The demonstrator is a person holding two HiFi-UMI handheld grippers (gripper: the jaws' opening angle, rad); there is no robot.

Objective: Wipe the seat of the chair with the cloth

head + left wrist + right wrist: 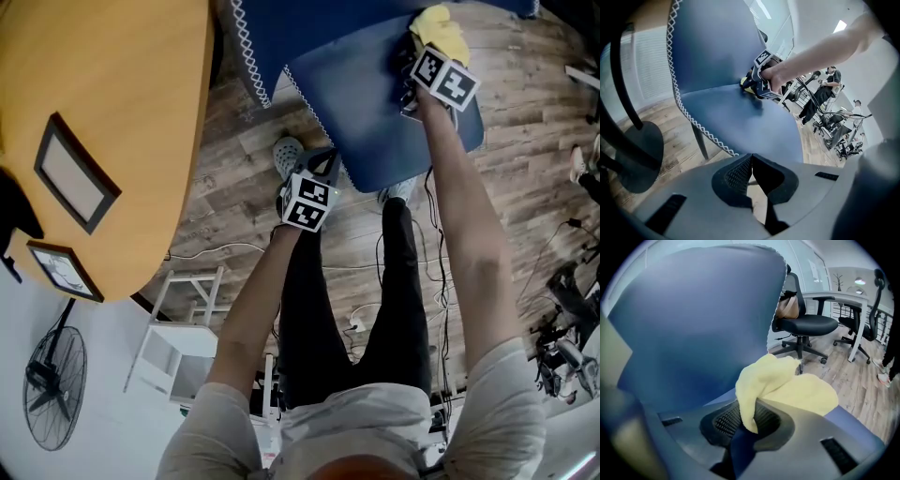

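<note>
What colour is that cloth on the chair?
Pale yellow cloth, clearest in the right gripper view.

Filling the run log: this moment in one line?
right claw: shut on yellow cloth | cloth: on blue seat by backrest | left claw: shut, empty

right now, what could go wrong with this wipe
The yellow fabric cloth sits in the right hand-held gripper by one narrow fold, so a firm drag across the white-stitched blue chair seat might pull it free. The left hand-held gripper is shut on nothing, leaving the chair unsteadied; it may slide on the wooden floor.
</note>
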